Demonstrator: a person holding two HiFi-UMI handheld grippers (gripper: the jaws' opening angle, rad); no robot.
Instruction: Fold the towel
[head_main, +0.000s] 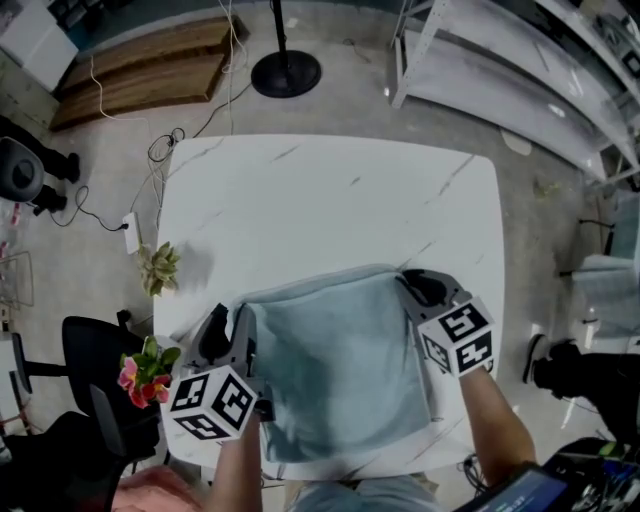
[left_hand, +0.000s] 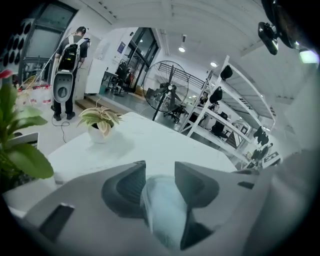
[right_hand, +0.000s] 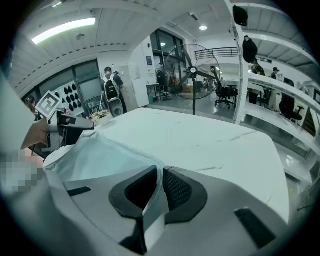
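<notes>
The towel (head_main: 340, 370) lies on the bench (head_main: 320, 200), its far corners inside loosened tongs: left tongs (head_main: 226, 328) wide, right tongs (head_main: 416, 286) narrowly parted.

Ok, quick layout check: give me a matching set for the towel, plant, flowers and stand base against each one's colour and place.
Things:
1 towel
2 plant
3 flowers
4 stand base

Colour and place:
A black, on the floor
B pink, lower left of the head view
C pale blue, near half of the table
D pale leaves, table's left edge

Pairs: 1-C, 2-D, 3-B, 4-A
</notes>
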